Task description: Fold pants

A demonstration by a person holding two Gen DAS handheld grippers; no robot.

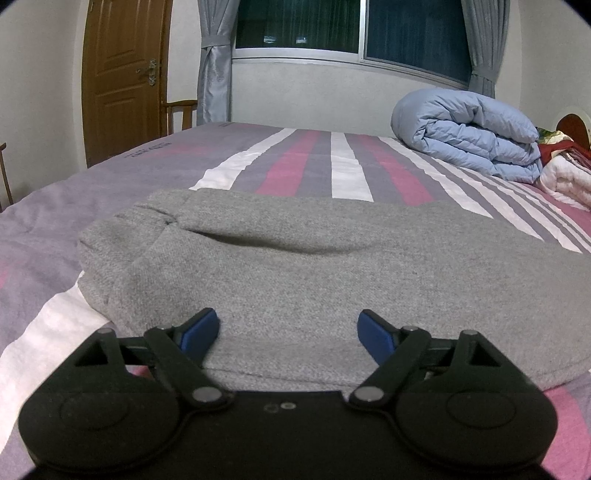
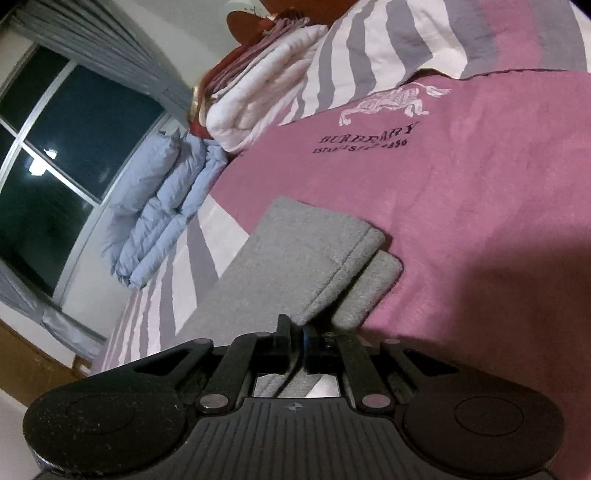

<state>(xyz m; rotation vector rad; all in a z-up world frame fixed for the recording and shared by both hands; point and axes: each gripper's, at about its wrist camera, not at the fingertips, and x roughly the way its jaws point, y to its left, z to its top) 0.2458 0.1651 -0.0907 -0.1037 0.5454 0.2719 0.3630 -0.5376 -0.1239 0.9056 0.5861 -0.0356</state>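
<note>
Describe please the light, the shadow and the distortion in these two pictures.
Left wrist view: even indoor light, dark window, fisheye bends the bed edges, pants sharp. Right wrist view: tilted and slightly soft, a broad shadow on the pink cover at right.

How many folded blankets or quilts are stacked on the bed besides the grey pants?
2 that I can make out: a light blue quilt below the window, and a white quilt beside it by the headboard. Reddish bedding behind the white one is too hidden to count.

Left hand-held gripper point(image 1: 288, 330) spread, right hand-held gripper point(image 2: 300, 334) closed
</note>
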